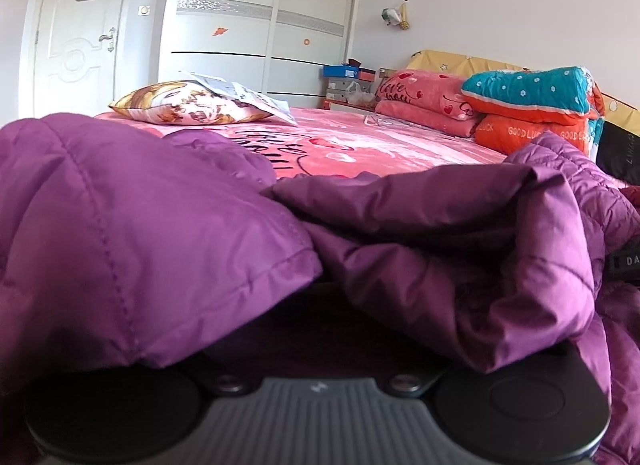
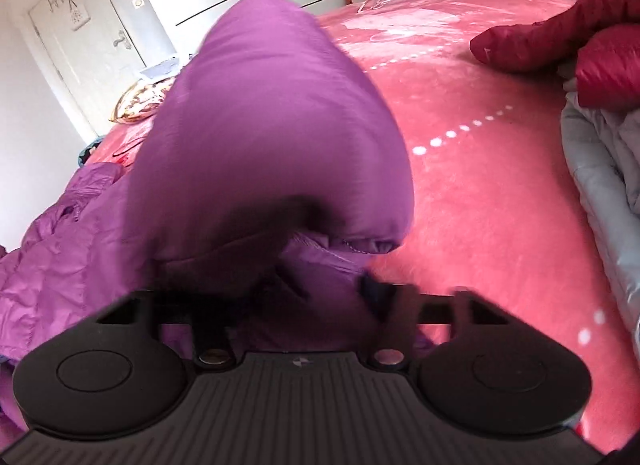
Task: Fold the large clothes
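- On the pink bed, in your left wrist view, the purple puffer jacket lies heaped right over the front of your left hand-held gripper. Its fingers are buried under the fabric, so I cannot tell from this view whether they are spread or pinching. The jacket seems draped there because you have pushed in low beneath a fold.
- Behind it sit a patterned pillow and folded quilts, well apart from the jacket.
- In your right wrist view, your right hand-held gripper is pinching a bunched part of the same purple puffer jacket, which stands up in a blurred hump, probably lifted to be folded over.
- A dark red garment and a grey one lie to the right, apart.
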Tool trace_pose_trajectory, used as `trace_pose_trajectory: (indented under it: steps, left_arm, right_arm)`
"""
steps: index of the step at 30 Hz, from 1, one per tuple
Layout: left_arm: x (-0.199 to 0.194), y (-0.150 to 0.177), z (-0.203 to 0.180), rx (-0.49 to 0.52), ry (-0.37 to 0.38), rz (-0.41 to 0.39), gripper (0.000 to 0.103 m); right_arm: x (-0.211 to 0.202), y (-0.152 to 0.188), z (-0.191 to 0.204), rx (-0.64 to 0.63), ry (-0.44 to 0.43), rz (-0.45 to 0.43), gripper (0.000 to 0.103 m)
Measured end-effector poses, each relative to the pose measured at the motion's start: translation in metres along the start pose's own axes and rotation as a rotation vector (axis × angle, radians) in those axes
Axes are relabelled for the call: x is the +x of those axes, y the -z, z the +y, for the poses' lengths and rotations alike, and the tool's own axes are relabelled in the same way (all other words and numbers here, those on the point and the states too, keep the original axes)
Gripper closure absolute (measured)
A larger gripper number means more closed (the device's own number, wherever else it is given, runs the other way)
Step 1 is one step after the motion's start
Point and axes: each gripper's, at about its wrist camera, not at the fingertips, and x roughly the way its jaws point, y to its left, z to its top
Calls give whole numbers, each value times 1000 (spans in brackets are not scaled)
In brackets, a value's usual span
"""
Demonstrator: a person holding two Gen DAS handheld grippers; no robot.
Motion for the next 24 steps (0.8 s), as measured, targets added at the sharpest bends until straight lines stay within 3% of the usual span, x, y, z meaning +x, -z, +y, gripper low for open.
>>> trace_pose_trajectory:
  steps: [2, 4, 8, 15, 18, 24]
  left_arm:
    - [6, -1, -6, 18, 23, 5, 1]
    - [13, -4, -12, 36, 42, 15, 1]
    - [26, -8, -25, 68, 97, 26, 2]
    - [55, -20, -60, 144, 250, 33, 2]
    - [61, -21, -71, 190, 275, 47, 2]
    - [44, -27, -60, 138, 332, 70, 2]
  right_arm:
    - [-14, 2, 2, -20, 31, -27, 74]
    - [-28, 9, 5, -44, 72, -51, 81]
    - [-42, 14, -3, -67, 155, -96, 84]
    - [-57, 20, -43, -4, 288, -145, 85]
    - [-60, 28, -56, 31, 306, -147, 83]
    - [-51, 35, -52, -24, 327, -156, 68]
